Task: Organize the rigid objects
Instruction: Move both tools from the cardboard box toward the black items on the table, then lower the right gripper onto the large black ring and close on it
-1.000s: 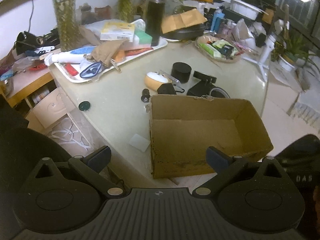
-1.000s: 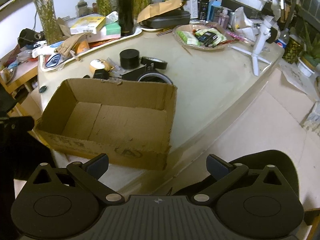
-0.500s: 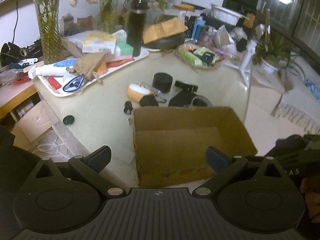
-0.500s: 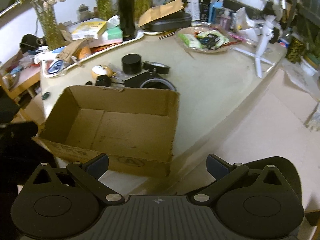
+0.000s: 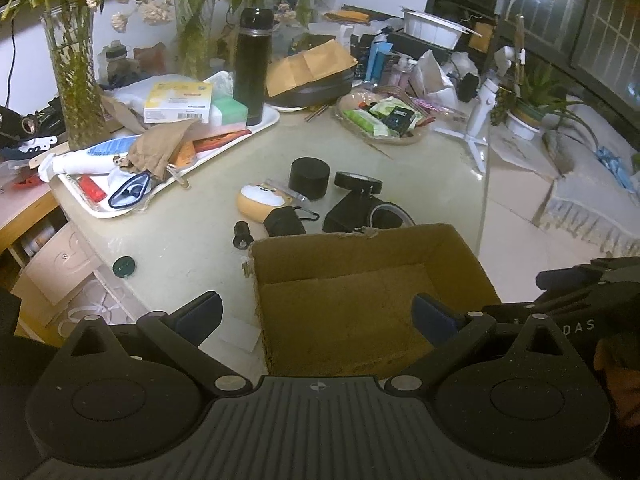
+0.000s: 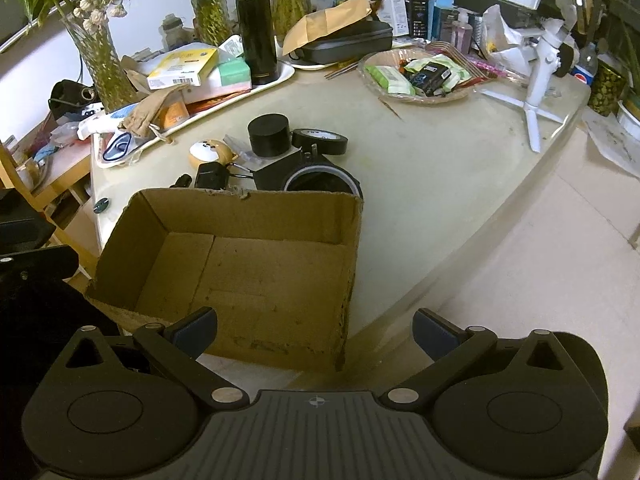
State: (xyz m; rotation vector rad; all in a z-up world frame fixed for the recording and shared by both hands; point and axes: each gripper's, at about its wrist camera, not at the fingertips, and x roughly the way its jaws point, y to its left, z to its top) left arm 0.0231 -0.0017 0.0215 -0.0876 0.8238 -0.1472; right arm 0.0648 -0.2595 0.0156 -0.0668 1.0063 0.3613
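Pale and glossy, the tabletop carries much clutter, and the cardboard box at its near edge serves as the landmark. Far to the left of the box and behind it, a white tray holds a yellow carton, a brown paper bag and a tall black bottle. Left of the box, close to the tabletop edge, lies a small dark green disc. Just behind the far wall of the box are the loose things: a small black cylinder at the left corner, a black pouch, a round tan case with a white face, a black round jar, a roll of black tape and a black block with a ring touching the box wall. Behind the box to the right, a shallow basket holds green and black packets, and a white tripod stands further right.

The box is open on top with nothing inside. The left gripper hovers above its near wall, jaws spread wide and holding nothing. The right gripper hovers over the near right corner of the box, jaws spread wide and also holding nothing.
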